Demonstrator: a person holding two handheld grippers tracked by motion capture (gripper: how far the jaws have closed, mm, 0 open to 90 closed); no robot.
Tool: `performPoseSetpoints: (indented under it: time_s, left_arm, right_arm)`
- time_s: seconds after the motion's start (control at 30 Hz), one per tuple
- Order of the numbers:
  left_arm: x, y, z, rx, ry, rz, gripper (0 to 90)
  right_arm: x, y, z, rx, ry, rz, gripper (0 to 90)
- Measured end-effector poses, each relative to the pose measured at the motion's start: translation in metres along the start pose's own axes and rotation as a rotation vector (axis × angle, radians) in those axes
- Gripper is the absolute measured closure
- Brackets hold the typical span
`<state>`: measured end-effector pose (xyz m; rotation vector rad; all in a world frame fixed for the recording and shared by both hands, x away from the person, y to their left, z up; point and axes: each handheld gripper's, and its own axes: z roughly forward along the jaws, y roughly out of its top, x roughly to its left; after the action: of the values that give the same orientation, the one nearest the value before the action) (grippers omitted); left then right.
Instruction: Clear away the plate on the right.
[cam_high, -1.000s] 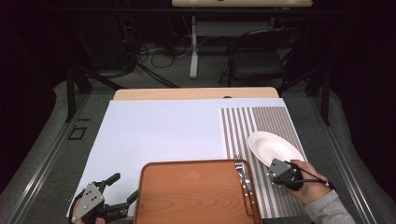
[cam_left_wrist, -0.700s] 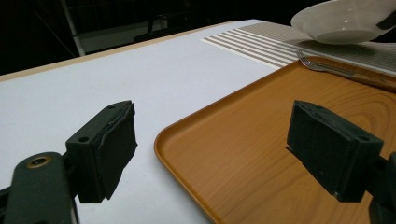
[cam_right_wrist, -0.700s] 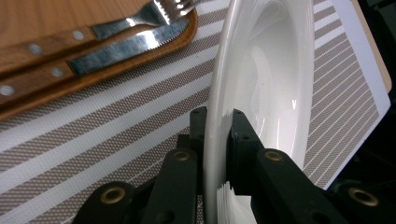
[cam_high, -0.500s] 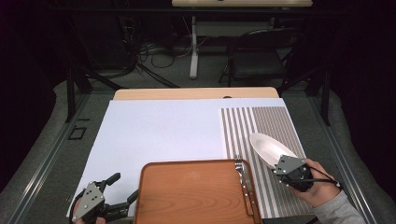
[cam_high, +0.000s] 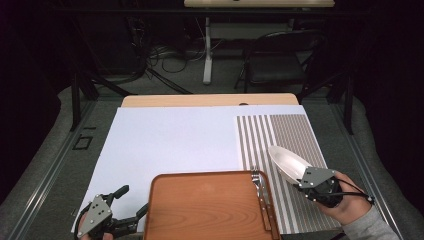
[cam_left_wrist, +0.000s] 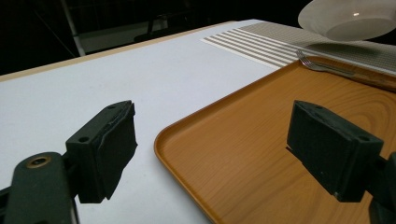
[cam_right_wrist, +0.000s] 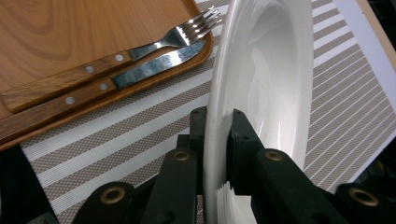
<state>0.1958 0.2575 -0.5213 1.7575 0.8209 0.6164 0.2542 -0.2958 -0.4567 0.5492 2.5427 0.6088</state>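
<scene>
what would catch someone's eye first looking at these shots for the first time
Most likely the white plate, tilted up off the striped mat at the right, its rim pinched in the right gripper. Next comes the big wooden tray in the front middle, with a fork and a knife lying along its right edge. At the front left, the left gripper sits open by the tray's corner.

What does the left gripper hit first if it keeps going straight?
Probably the tray: the open left gripper straddles its near rim, low and pointing across it. Farther along lie the fork and the lifted plate; height above the tray is unclear.
</scene>
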Motion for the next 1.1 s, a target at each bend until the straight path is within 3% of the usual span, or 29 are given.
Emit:
performPoseSetpoints:
  time_s: [0.43, 1.1]
  left_arm:
    - [0.000, 0.000, 0.000, 0.001, -0.002, 0.002, 15.8]
    - [0.000, 0.000, 0.000, -0.010, 0.003, -0.004, 15.8]
  right_arm:
    - [0.013, 0.002, -0.014, -0.026, 0.036, -0.027, 82.4]
    - [0.037, 0.028, -0.032, -0.075, 0.073, -0.133, 82.3]
